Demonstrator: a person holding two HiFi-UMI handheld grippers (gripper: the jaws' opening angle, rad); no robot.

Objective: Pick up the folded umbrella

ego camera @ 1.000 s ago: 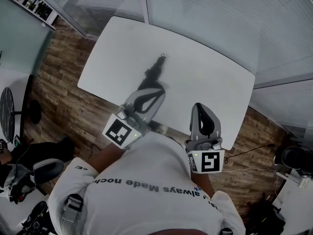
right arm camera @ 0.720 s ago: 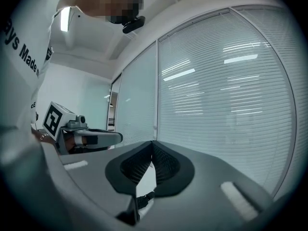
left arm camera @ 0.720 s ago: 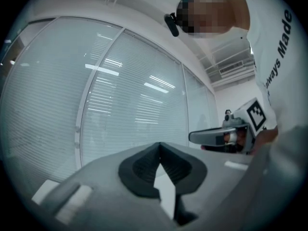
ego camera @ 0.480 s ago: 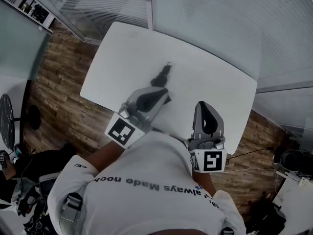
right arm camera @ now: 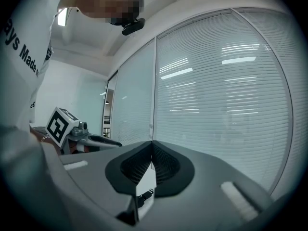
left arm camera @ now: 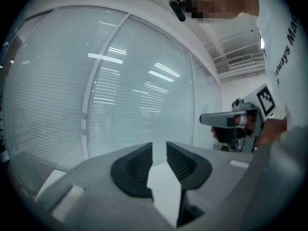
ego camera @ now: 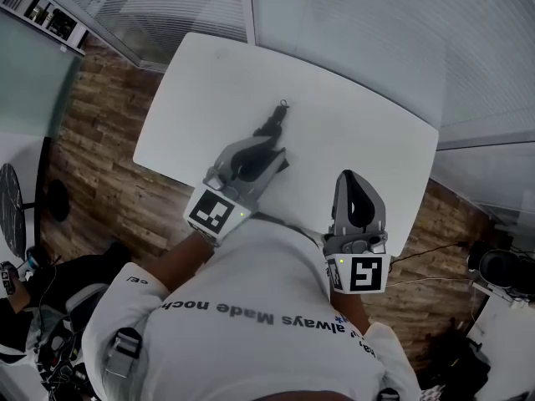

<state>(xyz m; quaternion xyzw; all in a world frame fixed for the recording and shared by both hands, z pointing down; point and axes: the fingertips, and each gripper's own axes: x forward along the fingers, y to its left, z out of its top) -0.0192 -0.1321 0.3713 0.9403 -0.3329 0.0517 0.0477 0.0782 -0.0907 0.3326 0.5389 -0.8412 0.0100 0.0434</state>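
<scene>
Umbrella (ego camera: pixel 273 122) lies on table (ego camera: pixel 368 132), well off its edges; left tool (left arm camera: pixel 159 147) opening, empty; right tool (right arm camera: pixel 152 147) clenched, empty.

umbrella (ego camera: pixel 274 122) on table (ego camera: pixel 368 140) — near its middle

"What colours do you read on your feed?"

"I read a black umbrella (ego camera: pixel 273 124) and a plain white table (ego camera: pixel 368 124). At nine o'clock of it, the floor (ego camera: pixel 100 140) is brown wood-grain planks. The shirt (ego camera: pixel 251 307) is white with dark lettering."
</scene>
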